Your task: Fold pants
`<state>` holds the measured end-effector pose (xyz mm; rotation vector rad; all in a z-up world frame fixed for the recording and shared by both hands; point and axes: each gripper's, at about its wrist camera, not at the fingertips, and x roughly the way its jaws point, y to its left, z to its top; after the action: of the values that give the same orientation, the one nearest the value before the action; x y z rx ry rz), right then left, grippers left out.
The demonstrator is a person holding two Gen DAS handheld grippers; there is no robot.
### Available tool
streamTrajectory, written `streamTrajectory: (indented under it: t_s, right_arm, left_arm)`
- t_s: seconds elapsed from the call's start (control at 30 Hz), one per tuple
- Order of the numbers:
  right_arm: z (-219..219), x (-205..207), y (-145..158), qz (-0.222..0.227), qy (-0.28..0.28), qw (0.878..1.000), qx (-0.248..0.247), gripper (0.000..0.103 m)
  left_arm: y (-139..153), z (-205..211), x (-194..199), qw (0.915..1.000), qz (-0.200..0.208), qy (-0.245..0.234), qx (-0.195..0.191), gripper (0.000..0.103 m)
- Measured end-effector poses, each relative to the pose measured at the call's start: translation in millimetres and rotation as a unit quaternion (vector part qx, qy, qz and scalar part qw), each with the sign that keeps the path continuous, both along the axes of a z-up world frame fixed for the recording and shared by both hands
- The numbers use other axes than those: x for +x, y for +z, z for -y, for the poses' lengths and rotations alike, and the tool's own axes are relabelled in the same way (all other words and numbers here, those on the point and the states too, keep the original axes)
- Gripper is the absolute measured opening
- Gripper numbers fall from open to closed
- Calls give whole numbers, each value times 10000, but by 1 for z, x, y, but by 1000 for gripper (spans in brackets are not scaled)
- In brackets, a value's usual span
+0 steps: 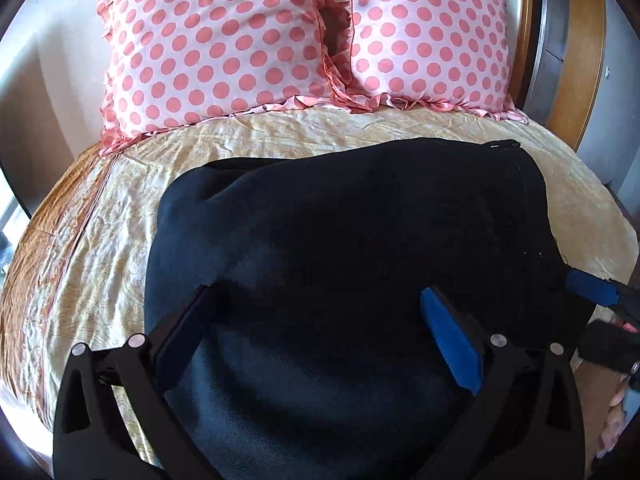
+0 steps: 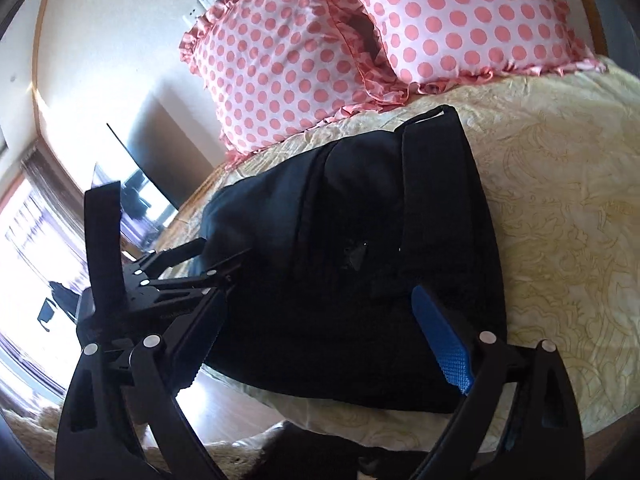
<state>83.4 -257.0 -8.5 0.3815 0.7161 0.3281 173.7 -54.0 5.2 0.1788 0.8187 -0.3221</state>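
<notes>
Pants [image 1: 360,240] of dark navy-black cloth lie folded into a broad flat bundle on the bed's pale yellow, wrinkled patterned bedspread [image 1: 100,240]. Two white pillows with pink polka dots and ruffled edges [image 1: 216,48] stand beyond the far edge of the pants, well apart from them.

Relative to the pants, the left gripper [image 1: 320,312] of black plastic hangs over their near part, its jaws spread wide with dark cloth showing between them; its blue pad [image 1: 452,344] faces inward, and whether the fingers rest on the fabric I cannot tell.

The right gripper [image 2: 316,316], also black with a blue ridged pad [image 2: 444,340], stands at the near edge of the pants, jaws spread fully apart, nothing pinched. In the left wrist view its blue fingertip [image 1: 592,288] reaches the right side of the pants.
</notes>
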Motion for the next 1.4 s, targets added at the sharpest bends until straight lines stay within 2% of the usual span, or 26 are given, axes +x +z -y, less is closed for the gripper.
streamTrajectory:
  t_s: [0.13, 0.37, 0.47, 0.57, 0.63, 0.7, 0.73, 0.83, 0.93, 1.0, 1.07, 1.17, 1.27, 1.4]
  right_arm:
    - [-20, -3, 1, 142, -87, 9969, -774, 102]
    - [-15, -13, 10, 244, -227, 9952, -915, 102]
    - [-19, -21, 16, 364, -286, 9931, -1074, 102]
    - [-27, -24, 13, 321, -287, 9905, -1309, 102]
    - [-31, -19, 1, 176, -298, 9872, -1559, 102]
    - [-39, -20, -8, 375, -321, 9782, -2016, 102]
    - [-41, -22, -11, 437, -337, 9769, -2066, 102]
    - [-38, -24, -9, 452, -287, 9784, -1997, 102]
    - [-20, -29, 9, 671, -225, 9860, -1513, 102]
    - [-9, -25, 25, 911, -320, 9857, -1384, 102]
    - [-6, -10, 35, 942, -344, 9840, -1472, 102]
    - [-14, 27, 36, 733, -409, 9761, -2003, 102]
    - [-18, 55, 25, 335, -304, 9797, -1951, 102]
    - [-26, 79, -3, -274, -105, 9779, -2068, 102]
  left_arm:
    - [-1, 1, -4, 9999, 110, -8, 64, 101]
    - [8, -17, -21, 9994, 21, 179, -288, 101]
    - [11, -21, -34, 9993, 93, 219, -305, 101]
    - [9, -17, -44, 9995, 239, 195, -89, 101]
    - [0, -14, -40, 9997, 141, 199, 23, 101]
    - [-12, -19, -30, 9993, -152, 251, -239, 101]
    - [-14, -20, -30, 9993, -80, 254, -266, 101]
    - [-13, -18, -33, 9997, -19, 187, -180, 101]
    - [8, -32, -30, 9980, -116, -43, -621, 101]
    - [30, -41, -30, 9968, 250, -1, -765, 101]
    - [46, -39, -21, 9961, 566, -24, -678, 101]
    - [47, -24, 3, 9976, 597, 69, -339, 101]
    - [37, -13, 22, 9989, 420, 192, -98, 101]
    - [10, -9, 46, 9993, -99, 336, 128, 101]
